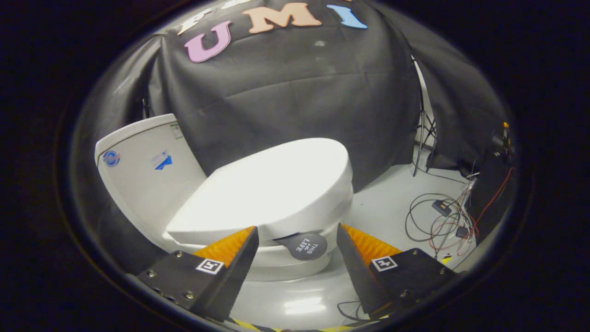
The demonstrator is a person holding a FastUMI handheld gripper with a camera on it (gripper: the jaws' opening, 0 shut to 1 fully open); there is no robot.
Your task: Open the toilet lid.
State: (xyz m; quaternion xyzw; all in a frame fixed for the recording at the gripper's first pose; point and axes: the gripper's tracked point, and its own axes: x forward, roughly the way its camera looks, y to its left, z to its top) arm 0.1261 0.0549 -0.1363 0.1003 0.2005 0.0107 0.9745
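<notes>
I've got the hand-held gripper (297,233) spread wide, gripping nothing. The toilet lid (276,184) is down, flat on the seat, just ahead of the fingers and partly between them. A dark round tab (304,246) sticks out under the lid's front edge, in the gap between the fingers. The tank (143,170) stands behind the lid, against the black cloth wall. Loose cables (438,221) lie on the floor (382,207), off to the side of the bowl.

White toilet lid (281,184), dark grey round tab (304,245), light grey floor (382,207).
</notes>
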